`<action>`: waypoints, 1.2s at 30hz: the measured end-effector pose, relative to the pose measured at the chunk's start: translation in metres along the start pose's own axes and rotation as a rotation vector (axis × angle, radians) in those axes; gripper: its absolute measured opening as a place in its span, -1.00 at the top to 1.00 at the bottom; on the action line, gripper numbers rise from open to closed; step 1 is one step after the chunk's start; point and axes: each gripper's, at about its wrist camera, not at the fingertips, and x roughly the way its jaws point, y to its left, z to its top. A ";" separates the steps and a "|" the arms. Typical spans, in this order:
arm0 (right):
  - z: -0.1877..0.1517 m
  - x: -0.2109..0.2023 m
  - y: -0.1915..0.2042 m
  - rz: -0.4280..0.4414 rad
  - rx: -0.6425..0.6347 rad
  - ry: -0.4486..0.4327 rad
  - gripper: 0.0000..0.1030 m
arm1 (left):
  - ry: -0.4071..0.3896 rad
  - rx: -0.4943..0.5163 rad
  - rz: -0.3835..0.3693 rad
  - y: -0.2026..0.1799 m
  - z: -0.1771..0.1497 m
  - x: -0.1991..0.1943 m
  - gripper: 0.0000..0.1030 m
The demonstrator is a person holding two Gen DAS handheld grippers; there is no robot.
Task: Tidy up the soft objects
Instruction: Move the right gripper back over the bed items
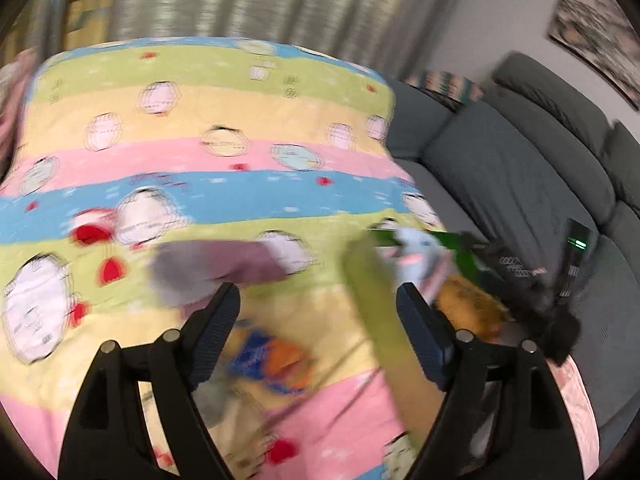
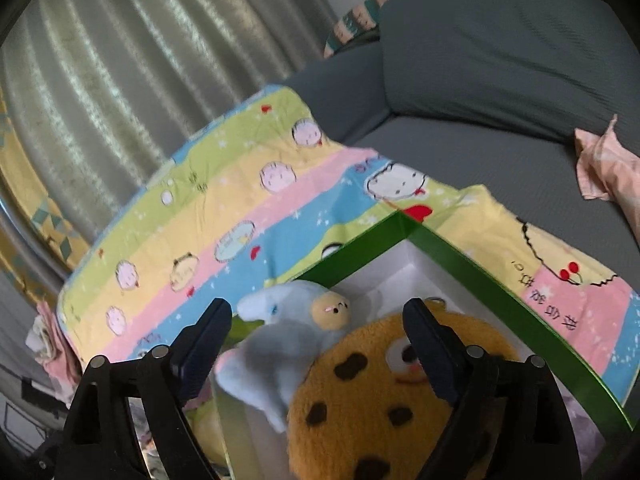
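In the right wrist view a green box [image 2: 472,256] with a white inside holds an orange cookie plush [image 2: 384,396] and a pale blue plush [image 2: 280,344]. My right gripper [image 2: 318,344] is open and empty, hovering over these plushes. The left wrist view is blurred. My left gripper [image 1: 318,328] is open and empty above the striped cartoon blanket [image 1: 224,128]. A purple-grey soft thing [image 1: 208,268] lies just past its left finger. A blue and orange soft thing [image 1: 272,356] lies between the fingers. The box with the pale blue plush [image 1: 416,256] and the orange plush [image 1: 468,308] shows at right.
The blanket [image 2: 224,216] lies over a grey sofa [image 2: 480,148]. A pink cloth [image 2: 604,168] sits on the sofa seat at right. Curtains [image 2: 132,72] hang behind. A dark device with green lights [image 1: 576,264] is at the right in the left wrist view.
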 end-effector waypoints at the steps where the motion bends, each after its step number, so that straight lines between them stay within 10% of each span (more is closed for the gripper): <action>1: -0.001 -0.007 -0.001 0.016 0.007 -0.016 -0.71 | -0.009 -0.014 0.022 0.010 -0.003 -0.009 -0.55; 14: -0.097 -0.080 0.070 0.165 -0.293 -0.161 -0.84 | -0.116 -0.334 0.329 0.159 -0.113 -0.123 -0.62; 19: -0.165 -0.080 0.080 0.232 -0.319 -0.065 -0.86 | -0.121 -0.384 0.320 0.187 -0.143 -0.136 -0.62; 22: -0.190 -0.080 0.097 0.103 -0.511 -0.100 -0.87 | -0.179 -0.390 0.336 0.195 -0.155 -0.141 -0.62; 32: -0.203 -0.086 0.102 0.196 -0.556 -0.097 -0.87 | -0.187 -0.438 0.299 0.218 -0.182 -0.136 -0.62; 36: -0.196 -0.079 0.129 0.192 -0.573 0.038 -0.87 | -0.175 -0.451 0.316 0.223 -0.183 -0.132 -0.62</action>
